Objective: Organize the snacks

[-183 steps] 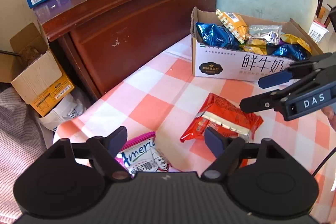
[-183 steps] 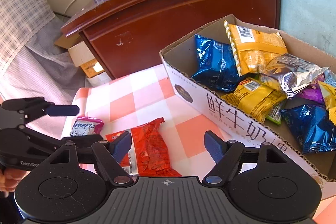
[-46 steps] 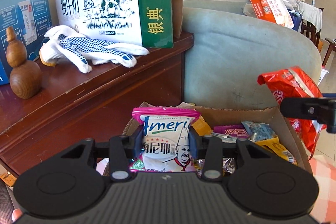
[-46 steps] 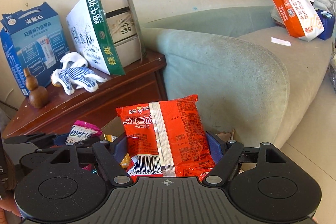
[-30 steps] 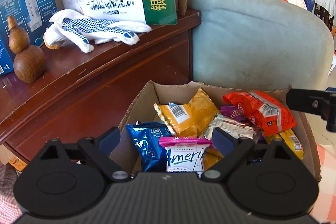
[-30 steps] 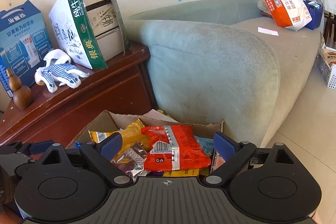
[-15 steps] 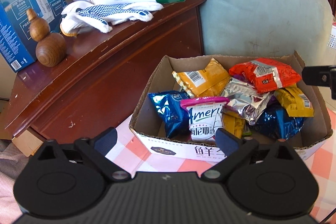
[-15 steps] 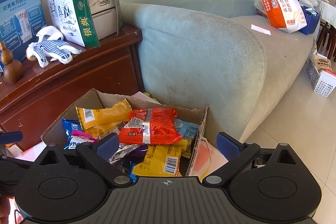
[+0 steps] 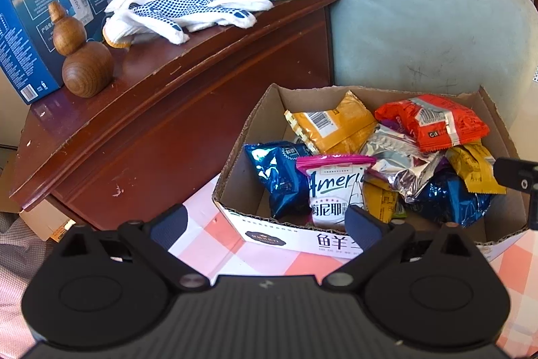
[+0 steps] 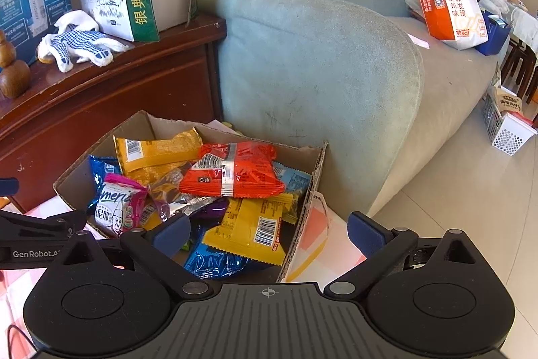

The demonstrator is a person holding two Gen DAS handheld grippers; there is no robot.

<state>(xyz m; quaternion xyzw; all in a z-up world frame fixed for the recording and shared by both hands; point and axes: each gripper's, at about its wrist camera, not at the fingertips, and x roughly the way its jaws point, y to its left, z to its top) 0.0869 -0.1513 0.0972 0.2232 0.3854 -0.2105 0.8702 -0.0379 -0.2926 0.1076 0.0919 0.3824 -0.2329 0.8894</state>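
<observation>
The left gripper (image 9: pixel 265 219) is wide open and holds nothing. Its jaws have just been opening. Right in front of it, past its fingertips, sits the box (image 9: pixel 235 177) full of snacks on the checked cloth (image 9: pixel 302 261). The white and pink pack (image 9: pixel 336 187) stands in the box's near edge, just ahead of the right finger. A blue pack (image 9: pixel 275 174) leans beside it.

The right gripper (image 10: pixel 267 229) is also wide open and empty, and its jaws have just been opening too. The box (image 10: pixel 316 177) lies ahead and a bit left of it. The red pack (image 10: pixel 232 172) rests on top of the pile, straight ahead. A yellow pack (image 10: pixel 248 229) lies nearer, between the fingers in the view but lower down. Beyond the box are the sofa (image 10: pixel 319 63) and the wooden cabinet (image 10: pixel 111 90).
</observation>
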